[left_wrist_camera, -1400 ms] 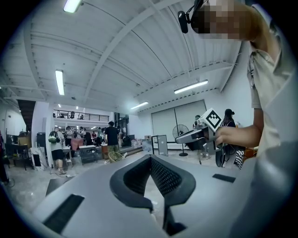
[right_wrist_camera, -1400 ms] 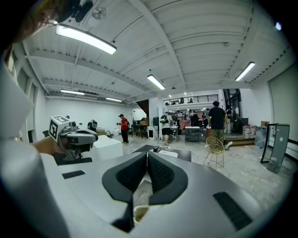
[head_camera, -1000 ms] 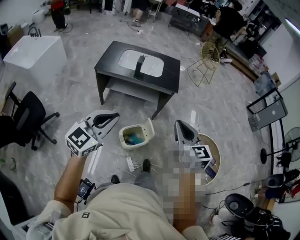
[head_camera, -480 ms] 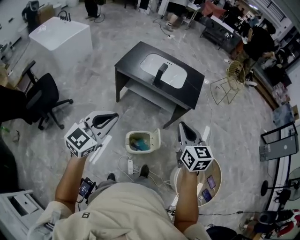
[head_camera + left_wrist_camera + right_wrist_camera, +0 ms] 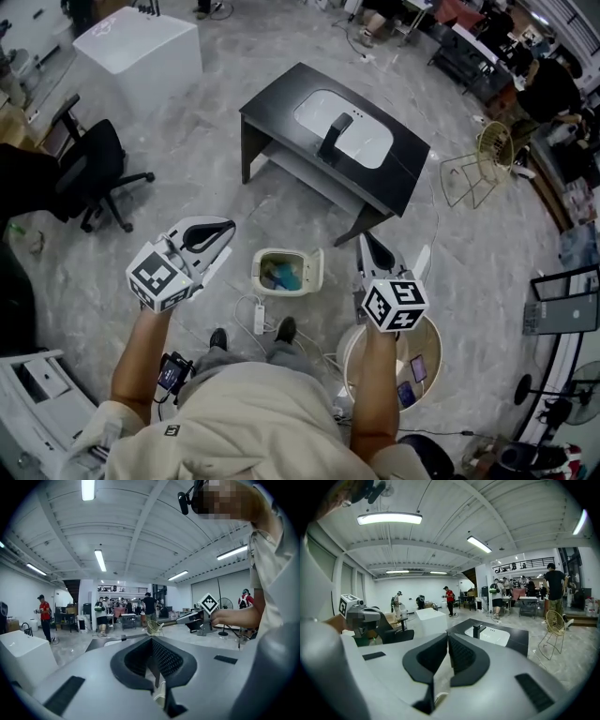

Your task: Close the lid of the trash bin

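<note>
Below, rounded cream trash bin (image 5: 260, 274), flat lid (image 5: 317, 268) upright.

Beige short-sleeved shirt (image 5: 253, 427); black shoes (image 5: 287, 328); grey left gripper (image 5: 228, 226) and right gripper (image 5: 364, 237), black-and-white marker cubes (image 5: 155, 278)

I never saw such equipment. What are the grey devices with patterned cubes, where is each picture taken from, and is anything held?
A person holds a two-jaw hand tool in each hand: the left gripper and the right gripper. The downward picture comes from a camera on the person's head; the other two come from cameras riding on each gripper, looking along its jaws. Both pairs of jaws are together and hold nothing. On the floor, seen between the grippers, stands a trash bin, its lid open.
</note>
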Motion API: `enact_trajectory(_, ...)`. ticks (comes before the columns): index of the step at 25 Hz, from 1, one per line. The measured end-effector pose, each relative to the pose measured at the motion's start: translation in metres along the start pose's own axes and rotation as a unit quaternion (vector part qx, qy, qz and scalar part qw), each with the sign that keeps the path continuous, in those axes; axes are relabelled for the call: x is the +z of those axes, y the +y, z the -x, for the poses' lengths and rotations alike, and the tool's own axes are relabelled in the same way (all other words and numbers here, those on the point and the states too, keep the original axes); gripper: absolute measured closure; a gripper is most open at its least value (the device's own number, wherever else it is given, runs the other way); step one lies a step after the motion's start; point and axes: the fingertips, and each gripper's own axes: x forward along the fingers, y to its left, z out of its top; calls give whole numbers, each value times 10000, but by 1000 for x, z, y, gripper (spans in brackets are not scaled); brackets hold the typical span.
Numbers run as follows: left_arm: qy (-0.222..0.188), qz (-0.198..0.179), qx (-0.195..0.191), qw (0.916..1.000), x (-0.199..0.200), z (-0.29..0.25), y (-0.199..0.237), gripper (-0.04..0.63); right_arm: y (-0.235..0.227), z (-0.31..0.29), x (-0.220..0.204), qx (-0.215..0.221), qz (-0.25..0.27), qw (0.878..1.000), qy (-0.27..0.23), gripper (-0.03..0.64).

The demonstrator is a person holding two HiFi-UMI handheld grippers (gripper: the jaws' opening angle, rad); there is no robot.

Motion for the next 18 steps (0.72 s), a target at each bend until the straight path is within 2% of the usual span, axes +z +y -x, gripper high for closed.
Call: enact_trajectory(18,560,486,195,9971,-81,-34,7,580,-42,-65,-82,190,-422,9967,668,589)
